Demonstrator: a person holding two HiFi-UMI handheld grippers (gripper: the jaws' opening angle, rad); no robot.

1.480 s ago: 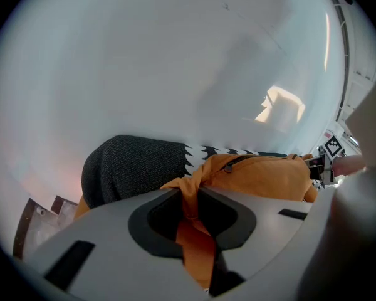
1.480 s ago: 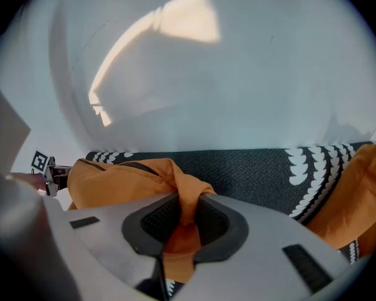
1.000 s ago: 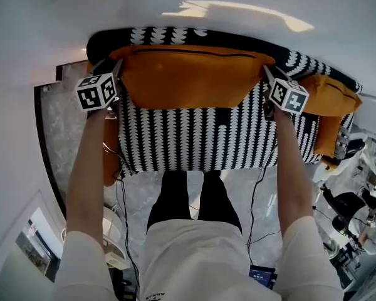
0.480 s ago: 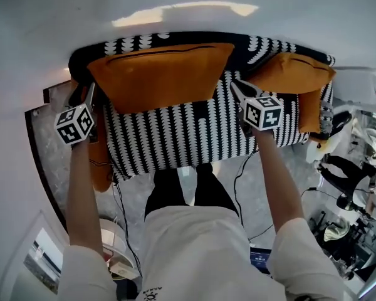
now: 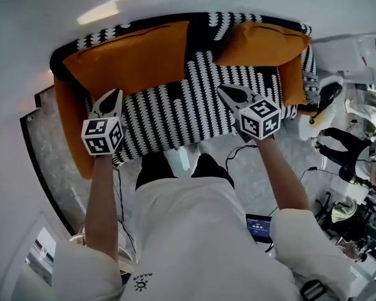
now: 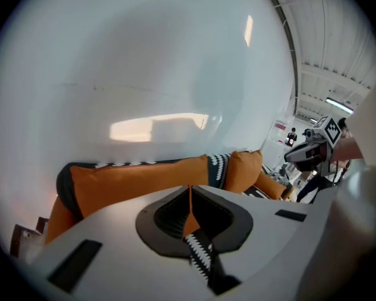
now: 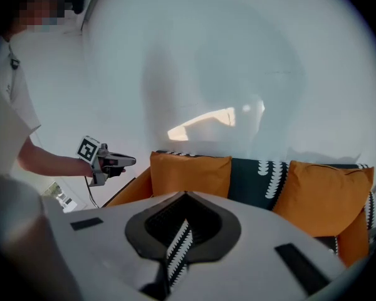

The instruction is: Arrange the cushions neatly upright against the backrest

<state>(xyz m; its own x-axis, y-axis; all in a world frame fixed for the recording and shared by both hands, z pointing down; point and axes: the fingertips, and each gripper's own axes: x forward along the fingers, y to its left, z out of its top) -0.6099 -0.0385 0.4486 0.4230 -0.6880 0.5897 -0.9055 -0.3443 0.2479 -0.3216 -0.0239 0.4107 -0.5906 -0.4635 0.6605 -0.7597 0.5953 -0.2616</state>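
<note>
A wide orange cushion (image 5: pixel 128 55) (image 6: pixel 138 177) (image 7: pixel 191 174) stands upright against the left part of the backrest of the black-and-white patterned sofa (image 5: pixel 188 111). A smaller orange cushion (image 5: pixel 263 42) (image 7: pixel 323 196) leans on the backrest at the right. My left gripper (image 5: pixel 113 94) (image 6: pixel 189 190) hovers over the seat's front left, well short of the wide cushion. My right gripper (image 5: pixel 222 89) (image 7: pixel 185 196) hangs over the seat's front right. Both sets of jaws have just been closing and are shut with nothing between them.
Another orange cushion (image 5: pixel 291 80) lies at the sofa's right end, and an orange panel (image 5: pixel 69 127) runs down its left side. A white wall rises behind. Cables (image 5: pixel 238 152) trail on the marble floor, with a small screen (image 5: pixel 258 226) and dark equipment (image 5: pixel 338 162) at right.
Both grippers let go of the wide cushion's corners, pulled back from the backrest toward the seat's front and closed. The cushion stays leaning against the backrest.
</note>
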